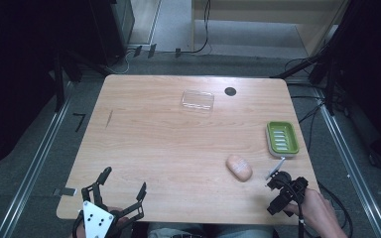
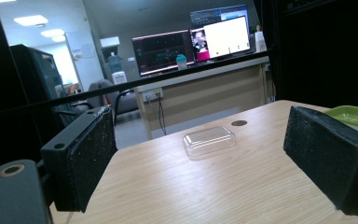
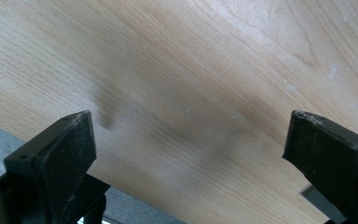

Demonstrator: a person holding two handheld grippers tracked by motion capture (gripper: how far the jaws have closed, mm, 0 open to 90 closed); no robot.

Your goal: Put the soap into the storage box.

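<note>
A peach-coloured soap bar (image 1: 239, 167) lies on the wooden table (image 1: 168, 144), right of the middle near the front. Behind it to the right stands a green soap dish (image 1: 282, 138) (image 2: 354, 115). A clear plastic lid (image 1: 197, 100) (image 2: 209, 140) rests near the far edge. At the front left corner my left gripper (image 1: 124, 182) (image 2: 205, 163) stands open, pointing across the table with nothing between its jaws. My right gripper (image 1: 279, 192) (image 3: 186, 158) is at the front right corner, just right of the soap, open over bare wood.
A small black round hole (image 1: 230, 91) (image 2: 238, 123) sits in the tabletop near the far edge, right of the lid. Metal rails (image 1: 34, 163) run along the floor on both sides of the table. Cables (image 1: 307, 111) lie on the floor behind and to the right.
</note>
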